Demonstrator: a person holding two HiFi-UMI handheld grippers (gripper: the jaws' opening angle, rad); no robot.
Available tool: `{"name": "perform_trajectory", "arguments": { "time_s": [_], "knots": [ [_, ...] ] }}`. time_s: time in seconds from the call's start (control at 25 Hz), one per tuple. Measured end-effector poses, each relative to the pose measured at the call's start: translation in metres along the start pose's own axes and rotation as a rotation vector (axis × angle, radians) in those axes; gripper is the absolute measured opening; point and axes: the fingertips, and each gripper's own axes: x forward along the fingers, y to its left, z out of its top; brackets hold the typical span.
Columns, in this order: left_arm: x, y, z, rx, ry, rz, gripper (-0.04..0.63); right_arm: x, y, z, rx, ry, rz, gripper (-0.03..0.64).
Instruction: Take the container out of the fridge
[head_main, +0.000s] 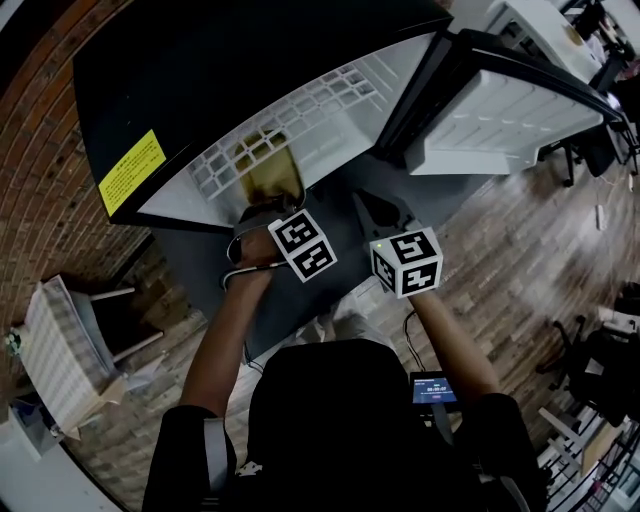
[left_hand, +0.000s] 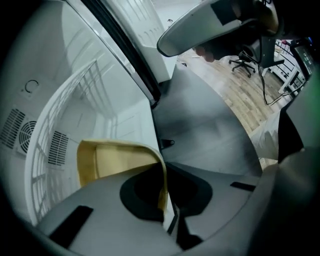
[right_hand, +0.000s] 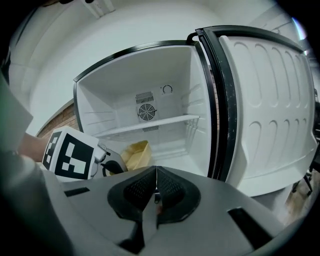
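Container (right_hand: 137, 154), pale yellow and open-topped, is at the front left of the fridge's lower space, below the shelf, tilted, with its near wall pinched in the left gripper. Whether its base rests on the fridge floor I cannot tell.

The fridge (right_hand: 95, 107) stands open, white inside with a black rim. Its door (right_hand: 270, 110) is swung wide to the right. A white wire shelf (right_hand: 150, 123) crosses the interior under a round fan vent (right_hand: 146, 111).

The left gripper (left_hand: 165, 200) reaches into the opening, jaws clamped narrow on the container's thin wall. The right gripper (right_hand: 156, 192) hangs outside, facing the interior, jaws closed together with nothing between them.
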Motion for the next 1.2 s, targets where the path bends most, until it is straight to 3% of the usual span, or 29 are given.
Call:
{"name": "perform_trajectory", "arguments": {
  "time_s": [0.36,1.2],
  "knots": [
    [-0.03,-0.037,0.001,0.073,-0.08,-0.03,0.018,-0.031,0.024,0.001,-0.021,-0.023,-0.047,0.041],
    [-0.088,-0.134,-0.029,0.166,-0.223,-0.236,0.018,-0.094,0.091,-0.006,-0.039,-0.088,-0.187,0.041]
  ]
}}
